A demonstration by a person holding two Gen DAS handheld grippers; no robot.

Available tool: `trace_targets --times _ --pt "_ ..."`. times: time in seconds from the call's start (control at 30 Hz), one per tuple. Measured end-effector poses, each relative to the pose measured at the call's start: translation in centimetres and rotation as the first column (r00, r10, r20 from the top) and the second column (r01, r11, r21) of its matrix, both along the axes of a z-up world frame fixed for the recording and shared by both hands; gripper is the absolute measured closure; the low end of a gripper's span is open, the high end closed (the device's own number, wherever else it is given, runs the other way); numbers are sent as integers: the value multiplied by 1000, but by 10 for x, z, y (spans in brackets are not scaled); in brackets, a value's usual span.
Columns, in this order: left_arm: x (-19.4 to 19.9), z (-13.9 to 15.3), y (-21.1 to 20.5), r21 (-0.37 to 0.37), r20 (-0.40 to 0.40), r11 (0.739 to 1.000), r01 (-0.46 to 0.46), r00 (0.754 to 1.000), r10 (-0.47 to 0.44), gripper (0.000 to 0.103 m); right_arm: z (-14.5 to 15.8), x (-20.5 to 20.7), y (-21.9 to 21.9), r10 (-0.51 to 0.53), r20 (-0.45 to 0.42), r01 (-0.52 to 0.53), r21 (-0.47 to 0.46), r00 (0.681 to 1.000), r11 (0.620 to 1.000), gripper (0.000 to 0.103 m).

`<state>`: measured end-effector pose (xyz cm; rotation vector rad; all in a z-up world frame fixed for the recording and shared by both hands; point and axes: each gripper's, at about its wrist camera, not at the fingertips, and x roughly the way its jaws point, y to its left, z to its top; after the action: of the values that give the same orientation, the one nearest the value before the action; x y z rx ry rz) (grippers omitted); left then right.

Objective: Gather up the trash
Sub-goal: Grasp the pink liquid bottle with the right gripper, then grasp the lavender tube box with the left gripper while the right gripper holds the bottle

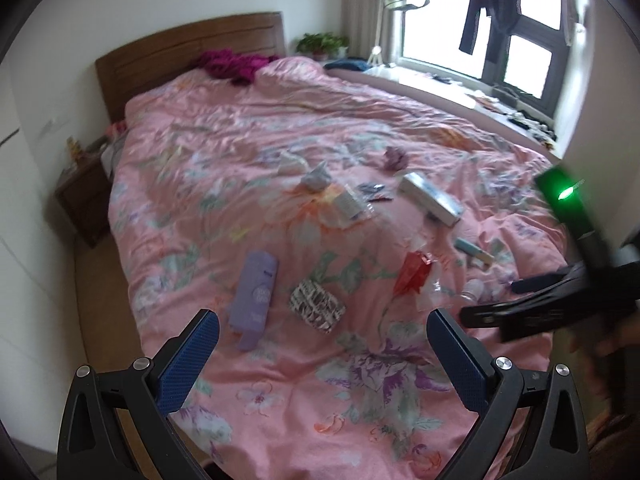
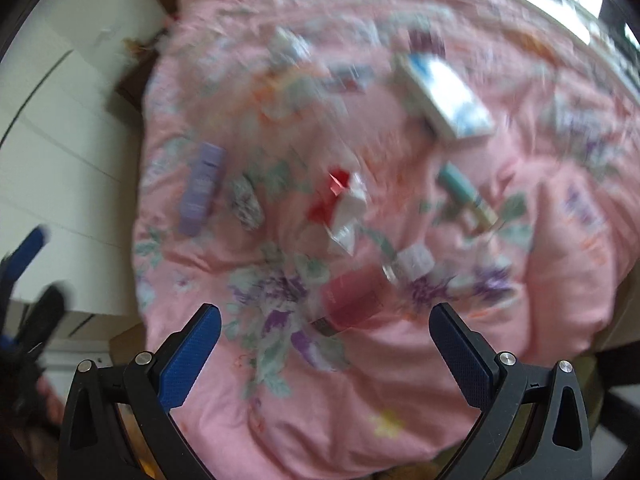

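Litter lies scattered across the pink floral bedspread (image 1: 248, 152) of a double bed, most of it gathered toward the foot end and the window-side edge. Nearest the foot, a lilac pouch (image 1: 256, 292) lies lengthwise beside a black-and-white patterned packet (image 1: 318, 307), the two close but apart. Just toward the window side sits a red wrapper (image 1: 414, 274) touching a piece of clear plastic (image 1: 430, 294). Farther up the bed, around its middle, are a crumpled grey tissue (image 1: 316, 178), a clear bag with a printed label (image 1: 346, 204) and a long white-and-blue box (image 1: 432, 198); a teal tube (image 1: 474, 250) lies near the window-side edge.

The left gripper (image 1: 322, 346) hovers above the foot of the bed, its blue-padded fingers spread wide with nothing between them. The right gripper (image 2: 324, 340) is likewise spread wide and empty, poised over a red packet (image 2: 352, 296) near the foot edge; its view is heavily blurred, so small items there cannot be made out. In the left wrist view the right gripper appears as a dark shape at the window-side edge, a green light (image 1: 566, 192) glowing on its body.

Beyond the bed stand a wooden headboard (image 1: 192, 50), a magenta garment (image 1: 232, 64) by the pillows, a potted plant (image 1: 322, 44) in the corner, a nightstand (image 1: 80, 196) and a window (image 1: 492, 20) with dark clothing (image 1: 494, 8) hanging before it.
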<state>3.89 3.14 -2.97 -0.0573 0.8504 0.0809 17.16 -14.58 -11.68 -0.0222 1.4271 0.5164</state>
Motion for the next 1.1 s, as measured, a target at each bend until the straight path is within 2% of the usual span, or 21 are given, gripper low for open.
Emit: trace_targets --times 0.1,0.2,0.37,0.47,0.53,0.57,0.6,0.63,0.77,0.93,1.1 --pt "1 -8 4 -25 -21 999 -47 999 46 0 -41 14 -2 -74 -104 72 -27 992 997 0" --pt "2 -17 3 -42 -44 997 -64 997 62 0 -69 20 -1 -139 -153 133 -46 978 990 0" --pt "3 -33 0 -47 -83 998 -38 996 34 0 -90 21 5 -225 -165 213 -87 960 973 0" --pt "7 -41 2 -53 -100 998 -30 995 24 0 -100 21 15 -247 -138 229 -133 959 964 0" --pt "11 -44 5 -68 -108 997 -29 994 22 0 -100 17 18 -273 -120 255 -144 955 956 1" --pt "12 -46 7 -74 -111 997 -30 994 22 0 -99 16 19 -277 -117 260 -142 954 955 14" --pt "15 -47 9 -78 -113 996 -34 993 25 0 -97 13 18 -277 -109 259 -157 955 953 37" --pt "17 -49 11 -84 -116 996 -37 993 27 0 -96 10 16 -278 -109 260 -154 954 953 41" --pt "22 -54 16 -102 -124 994 -43 992 30 0 -89 0 4 -271 -142 261 -88 952 961 48" --pt "26 -55 18 -105 -125 994 -40 992 27 0 -75 1 -10 -259 -186 263 -5 948 965 51" --pt "33 -60 27 -108 -138 993 -42 990 27 0 -48 -3 -10 -218 -163 229 51 962 972 52"
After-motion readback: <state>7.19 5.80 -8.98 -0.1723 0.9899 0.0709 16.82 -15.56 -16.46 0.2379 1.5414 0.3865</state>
